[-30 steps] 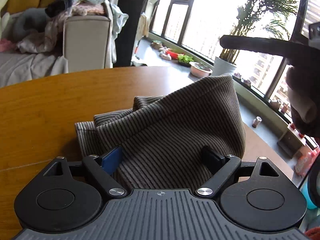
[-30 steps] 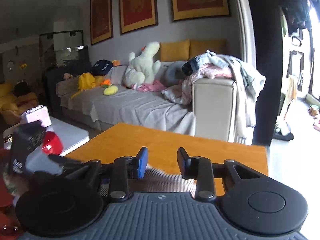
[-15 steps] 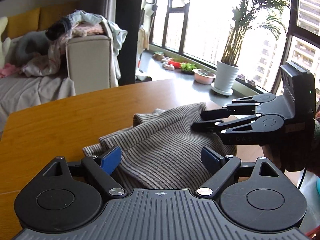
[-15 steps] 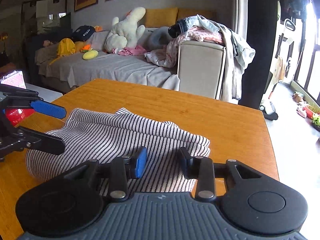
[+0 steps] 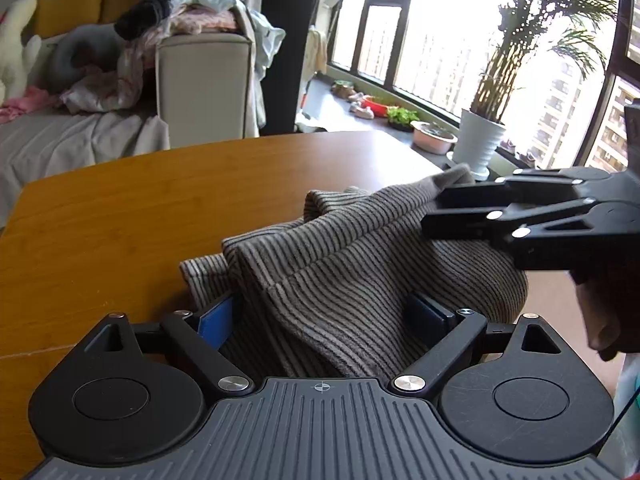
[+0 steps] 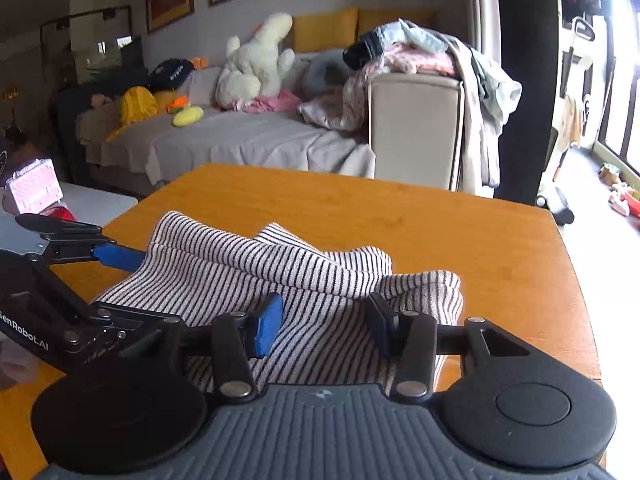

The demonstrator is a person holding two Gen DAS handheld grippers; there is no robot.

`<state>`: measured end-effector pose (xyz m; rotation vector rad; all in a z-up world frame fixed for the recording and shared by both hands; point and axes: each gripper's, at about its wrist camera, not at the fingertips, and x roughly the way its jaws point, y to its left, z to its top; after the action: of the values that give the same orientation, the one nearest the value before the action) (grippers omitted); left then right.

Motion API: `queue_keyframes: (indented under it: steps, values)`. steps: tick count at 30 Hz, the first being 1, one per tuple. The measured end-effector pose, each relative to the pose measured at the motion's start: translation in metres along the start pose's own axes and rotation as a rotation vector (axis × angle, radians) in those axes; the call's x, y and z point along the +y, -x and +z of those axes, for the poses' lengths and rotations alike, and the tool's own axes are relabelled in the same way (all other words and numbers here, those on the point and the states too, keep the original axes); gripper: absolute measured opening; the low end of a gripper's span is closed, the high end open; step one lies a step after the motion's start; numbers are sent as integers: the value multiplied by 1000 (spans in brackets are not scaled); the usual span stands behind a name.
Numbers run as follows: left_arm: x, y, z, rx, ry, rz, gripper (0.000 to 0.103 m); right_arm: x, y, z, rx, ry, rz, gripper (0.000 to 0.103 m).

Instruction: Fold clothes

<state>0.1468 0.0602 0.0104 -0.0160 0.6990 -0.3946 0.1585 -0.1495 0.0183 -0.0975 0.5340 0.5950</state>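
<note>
A striped brown-and-cream garment lies bunched in loose folds on the wooden table. My left gripper is open wide, and the near edge of the cloth lies between its blue pads. My right gripper comes in from the right, its fingers a little apart at the cloth's raised far corner. In the right wrist view the garment fills the gap of the right gripper, which is open. The left gripper's blue-padded finger touches the cloth's left edge there.
A sofa armrest heaped with clothes stands beyond the table's far edge. A potted plant sits by the window on the right. A white plush toy is on the sofa, and a low white table stands to the left. A hand holds the right gripper.
One second ago the cloth was raised high; it has dropped onto the table. Both grippers have since moved in lower, so cloth now lies between each pair of fingers.
</note>
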Motion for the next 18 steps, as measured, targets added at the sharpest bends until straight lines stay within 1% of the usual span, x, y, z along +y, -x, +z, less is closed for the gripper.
queue_keyframes:
  steps: [3,4,6,8,9,12,13,16,18]
  values:
    - [1,1,-1,4,4,5,96,2,1,-6,16,-9,-11,50]
    - [1,1,-1,4,3,5,96,2,1,-7,22,-12,-15,54]
    - [1,1,-2,1,3,4,96,3,3,-11,31,-21,-22,63]
    - [1,1,-2,-2,7,2,97,3,25,-19,16,-69,-23,80]
    - [1,1,-2,-4,9,2,97,2,36,-23,10,-95,-23,83]
    - [5,-3,-3,0,38,-12,98,-6,60,-41,27,-235,-9,84]
    - [6,-4,-3,3,53,-18,98,-10,63,-48,44,-299,3,84]
    - [9,-7,-3,11,90,-30,98,-16,58,-69,91,-484,65,84]
    - [11,-8,-3,14,105,-35,98,-10,44,-71,83,-527,74,84]
